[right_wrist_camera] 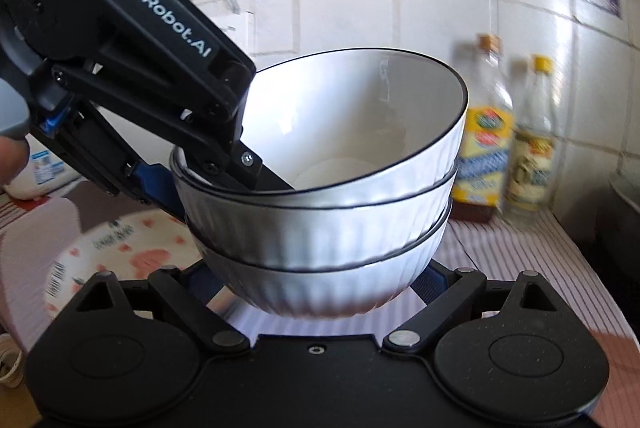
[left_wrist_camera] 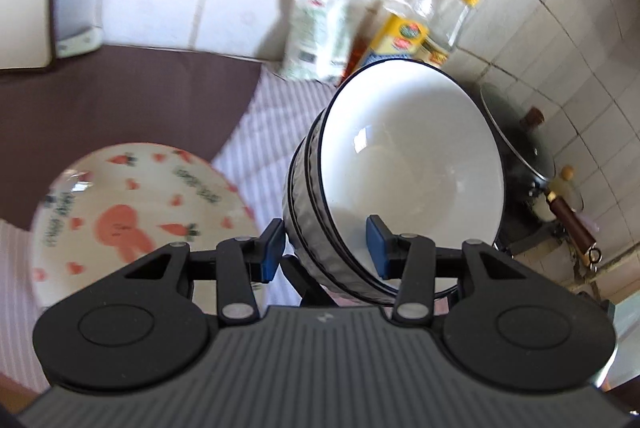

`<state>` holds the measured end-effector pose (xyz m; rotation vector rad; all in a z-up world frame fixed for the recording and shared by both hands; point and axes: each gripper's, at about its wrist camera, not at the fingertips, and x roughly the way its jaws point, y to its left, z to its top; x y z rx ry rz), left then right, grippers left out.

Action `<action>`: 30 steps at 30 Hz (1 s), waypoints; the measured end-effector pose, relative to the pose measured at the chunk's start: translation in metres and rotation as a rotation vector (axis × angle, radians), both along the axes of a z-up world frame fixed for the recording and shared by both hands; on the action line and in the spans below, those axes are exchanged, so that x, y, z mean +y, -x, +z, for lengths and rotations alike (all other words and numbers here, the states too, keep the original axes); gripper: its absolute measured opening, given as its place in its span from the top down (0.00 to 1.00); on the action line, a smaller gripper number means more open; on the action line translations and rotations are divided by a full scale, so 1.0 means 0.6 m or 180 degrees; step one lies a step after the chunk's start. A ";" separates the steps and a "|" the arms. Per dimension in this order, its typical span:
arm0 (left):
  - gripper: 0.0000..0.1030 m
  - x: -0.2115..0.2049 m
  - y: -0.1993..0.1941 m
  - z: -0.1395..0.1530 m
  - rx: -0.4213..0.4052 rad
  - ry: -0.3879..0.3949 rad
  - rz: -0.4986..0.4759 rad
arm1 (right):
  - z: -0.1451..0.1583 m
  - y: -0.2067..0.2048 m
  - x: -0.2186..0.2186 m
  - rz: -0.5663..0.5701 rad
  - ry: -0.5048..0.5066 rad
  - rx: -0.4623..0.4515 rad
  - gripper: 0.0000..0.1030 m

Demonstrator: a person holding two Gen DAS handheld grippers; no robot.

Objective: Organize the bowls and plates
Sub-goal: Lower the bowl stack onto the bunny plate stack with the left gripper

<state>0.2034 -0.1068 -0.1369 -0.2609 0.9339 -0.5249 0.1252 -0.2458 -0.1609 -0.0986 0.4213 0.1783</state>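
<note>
Your left gripper [left_wrist_camera: 326,246] is clamped over the rim of the stack of white ribbed ceramic bowls with dark rims [left_wrist_camera: 400,180], one blue pad inside and one outside, holding it tilted above the striped cloth [left_wrist_camera: 272,116]. Your right gripper [right_wrist_camera: 320,280] cradles the stack's base, though its pads are hidden, so I cannot tell its grip. The round white plate with pink rabbit and carrot print [left_wrist_camera: 132,212] lies beside it.

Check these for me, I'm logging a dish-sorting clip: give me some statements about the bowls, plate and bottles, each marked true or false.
1. The stack of white ribbed ceramic bowls with dark rims holds three bowls. True.
2. The left tool grips the stack's wall, one finger inside the top bowl. True.
3. The round plate with pink rabbit and carrot print sits inside the top bowl. False: it lies on the striped cloth beside the stack.
4. The two clear glass bottles with yellow labels lie flat. False: they stand upright by the white tiled wall.
</note>
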 end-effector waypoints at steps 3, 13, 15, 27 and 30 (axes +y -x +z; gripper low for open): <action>0.59 0.039 0.009 0.011 -0.0059 -0.0063 0.0101 | 0.008 -0.009 0.033 0.0162 -0.0012 -0.0020 0.06; 0.59 0.143 0.013 0.003 -0.0142 -0.0342 0.0352 | -0.010 -0.050 0.142 0.0545 -0.0189 0.0101 0.06; 0.59 0.153 0.012 -0.002 -0.0127 -0.0358 0.0368 | -0.017 -0.056 0.153 0.0576 -0.0191 0.0146 0.06; 0.59 0.162 -0.002 -0.046 -0.0015 -0.0438 0.0360 | -0.054 -0.085 0.173 0.0607 -0.0145 0.0441 0.06; 0.59 0.167 -0.010 -0.054 0.0048 -0.0413 0.0373 | -0.065 -0.078 0.187 0.0653 -0.0120 0.0499 0.06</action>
